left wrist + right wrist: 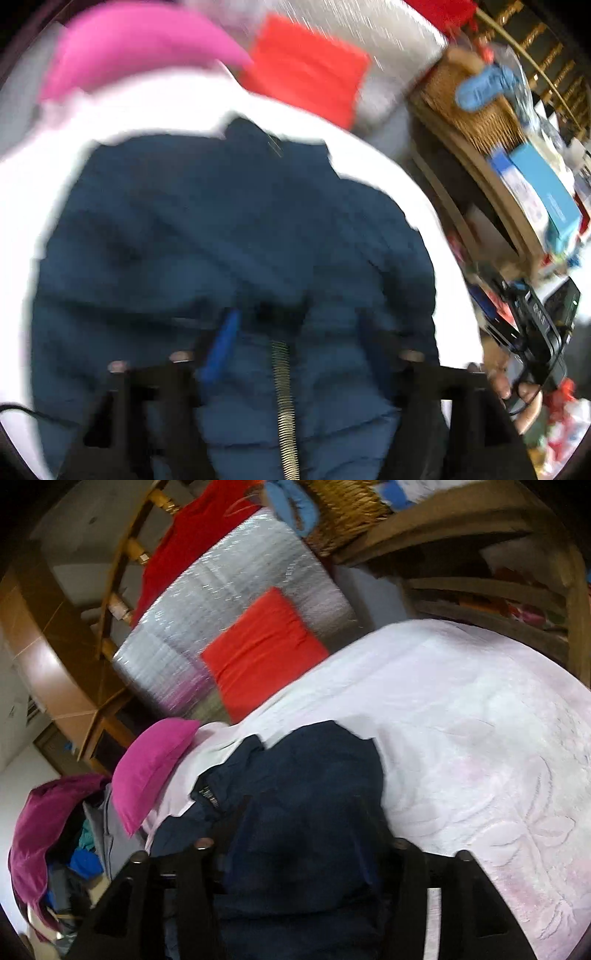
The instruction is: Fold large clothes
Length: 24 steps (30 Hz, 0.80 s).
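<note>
Jacket (229, 236) is what both cameras are looking at: a dark blue padded one, lying spread on a white bedspread (369, 155) on the bed. In the left wrist view, the collar is pointing away from the camera and the zipper is running down the middle toward it. The left gripper (299, 332) is hanging over the near part of the jacket with its fingers spread wide; motion blur is making it impossible to tell whether the tips are touching the fabric. A pink pillow (136, 48) is lying beyond the jacket, with an orange cushion (306, 66) farther back. A wicker basket (469, 110) is sitting on a wooden shelf at the right.

In the right wrist view, the jacket (303, 794) is looking almost black and is filling the space between the fingers of the right gripper (303, 830), which are standing wide apart; the tips are lost against the dark cloth, so contact is unclear. The bedspread (461, 720) is stretching off to the right. The pink pillow (155, 768) is lying at the left, just beside the jacket, and the orange cushion (266, 646) is lying beyond it. A heap of clothes (62, 830) is sitting at the far left.
</note>
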Tool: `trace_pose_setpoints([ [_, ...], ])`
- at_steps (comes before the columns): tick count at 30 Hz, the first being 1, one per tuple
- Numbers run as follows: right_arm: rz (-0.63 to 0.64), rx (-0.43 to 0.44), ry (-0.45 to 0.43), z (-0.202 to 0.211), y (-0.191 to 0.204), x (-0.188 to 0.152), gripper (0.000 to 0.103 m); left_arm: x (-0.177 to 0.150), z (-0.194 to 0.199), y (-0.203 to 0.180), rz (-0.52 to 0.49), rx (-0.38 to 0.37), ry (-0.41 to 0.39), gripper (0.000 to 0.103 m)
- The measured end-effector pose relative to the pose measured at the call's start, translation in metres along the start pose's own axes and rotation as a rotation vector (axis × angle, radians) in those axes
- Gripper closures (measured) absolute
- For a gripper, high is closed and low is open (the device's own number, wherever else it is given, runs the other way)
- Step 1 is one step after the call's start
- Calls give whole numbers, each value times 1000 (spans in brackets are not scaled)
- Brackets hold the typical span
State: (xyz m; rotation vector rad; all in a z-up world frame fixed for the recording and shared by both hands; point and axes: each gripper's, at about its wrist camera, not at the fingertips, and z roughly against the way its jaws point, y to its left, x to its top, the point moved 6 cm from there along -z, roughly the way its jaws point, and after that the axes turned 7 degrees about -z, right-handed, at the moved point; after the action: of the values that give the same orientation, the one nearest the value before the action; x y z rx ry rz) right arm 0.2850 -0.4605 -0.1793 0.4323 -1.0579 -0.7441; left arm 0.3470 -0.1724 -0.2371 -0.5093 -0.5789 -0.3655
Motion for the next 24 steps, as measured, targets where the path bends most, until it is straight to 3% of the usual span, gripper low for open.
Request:
trace_pose_setpoints([
  [3,129,12,9,-1,31,-17,43,6,39,42,42,136,-107,30],
  [6,280,53,60,-9,67,-43,43,5,49,89,125,314,-129,30],
  [8,379,62,87,-15,87,-63,41,-1,42,117,182,398,-98,31],
  [10,457,84,130,-24,109,-86,31,-1,31,147,254,445,-39,36],
  [13,556,98,147,-38,141,-109,25,7,12,157,312,458,13,53],
  [16,656,74,167,-60,170,-128,20,2,2,167,376,398,76,58],
  [20,801,33,254,-102,200,-151,20,2,-2,165,370,399,107,58],
  [22,864,-26,303,-119,204,-165,19,-2,-3,162,359,403,119,58],
  [24,898,-134,284,-134,199,-165,20,-3,-3,164,364,395,123,58],
])
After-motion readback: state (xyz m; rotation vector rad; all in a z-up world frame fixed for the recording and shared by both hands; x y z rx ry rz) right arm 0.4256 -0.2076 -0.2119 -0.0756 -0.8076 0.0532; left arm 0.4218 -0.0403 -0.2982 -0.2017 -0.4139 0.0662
